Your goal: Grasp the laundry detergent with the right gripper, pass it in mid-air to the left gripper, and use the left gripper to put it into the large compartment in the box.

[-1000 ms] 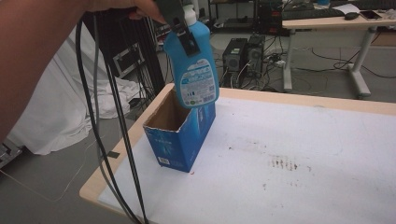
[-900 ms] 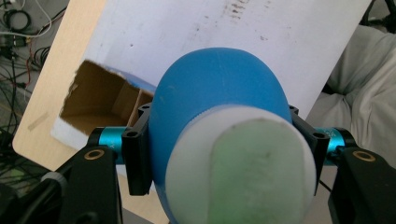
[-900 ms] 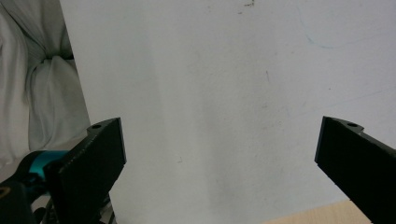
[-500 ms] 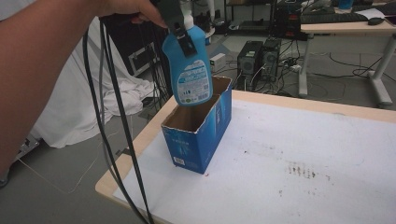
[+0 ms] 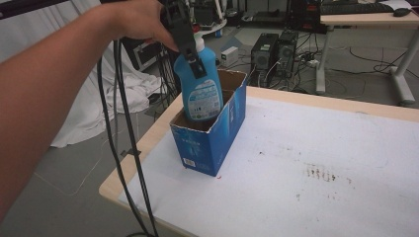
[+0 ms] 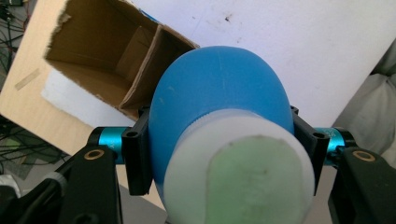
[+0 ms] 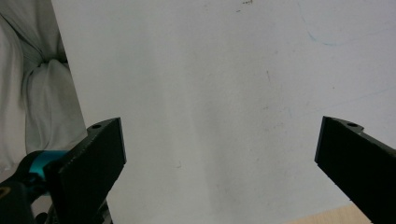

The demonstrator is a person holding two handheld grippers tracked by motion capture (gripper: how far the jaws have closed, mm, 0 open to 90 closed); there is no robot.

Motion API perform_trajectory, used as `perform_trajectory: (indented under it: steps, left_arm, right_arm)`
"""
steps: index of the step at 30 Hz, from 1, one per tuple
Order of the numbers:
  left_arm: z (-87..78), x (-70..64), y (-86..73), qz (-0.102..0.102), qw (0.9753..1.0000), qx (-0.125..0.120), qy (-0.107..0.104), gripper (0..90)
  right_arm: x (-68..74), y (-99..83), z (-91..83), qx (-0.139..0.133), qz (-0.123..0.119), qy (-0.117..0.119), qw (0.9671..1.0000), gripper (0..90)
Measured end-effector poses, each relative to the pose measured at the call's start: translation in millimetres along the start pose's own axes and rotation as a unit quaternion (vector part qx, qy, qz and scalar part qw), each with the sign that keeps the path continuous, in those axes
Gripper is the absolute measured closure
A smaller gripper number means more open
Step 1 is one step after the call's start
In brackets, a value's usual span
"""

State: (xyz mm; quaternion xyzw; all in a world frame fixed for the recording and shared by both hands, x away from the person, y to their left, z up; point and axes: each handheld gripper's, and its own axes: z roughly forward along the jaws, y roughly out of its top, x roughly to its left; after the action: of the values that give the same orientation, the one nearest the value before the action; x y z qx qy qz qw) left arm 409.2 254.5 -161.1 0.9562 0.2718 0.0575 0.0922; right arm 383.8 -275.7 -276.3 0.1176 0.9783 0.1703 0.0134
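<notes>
The blue plastic bottle [image 5: 200, 86] has a rounded shoulder, a white cap and a printed label on its face. It stands upright with its lower end sunk into the near compartment of the open blue cardboard box [image 5: 217, 133], which sits at the left corner of the white-topped table [image 5: 321, 148]. The left gripper [image 5: 190, 47] pinches the bottle at its shoulder, one black jaw on each side. The bottle's base is hidden behind the box wall, and the label text is too small to read. The left gripper view looks down past the cap [image 6: 240, 172], showing a greenish top, the box's brown inside and its cardboard divider [image 6: 140, 74]. The right gripper [image 7: 219, 154] hangs over bare white tabletop, jaws spread wide with nothing between.
</notes>
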Motion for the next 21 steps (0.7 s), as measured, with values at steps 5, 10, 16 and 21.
perform_trajectory:
  steps: [5,10,16,21]
  left_arm:
    - [29.0,0.9,-3.0,0.01,0.9999,0.01,-0.005,37.7]
    - [49.4,1.9,-6.9,0.017,0.9997,0.016,-0.009,37.7]
    - [70.2,4.2,-10.7,0.024,0.9994,0.021,-0.009,37.7]
    - [85.3,5.2,-12.0,0.026,0.9993,0.027,-0.005,37.7]
  right_arm:
    - [-0.7,1.6,4.0,0.002,0.0,0.003,1.0,1.2]
    - [-1.5,0.3,6.4,-0.001,0.004,0.006,1.0,1.2]
    - [-3.7,-2.0,10.9,-0.003,0.007,0.012,0.9999,1.2]
    - [-5.1,-1.0,11.6,-0.004,0.007,0.011,0.9999,1.2]
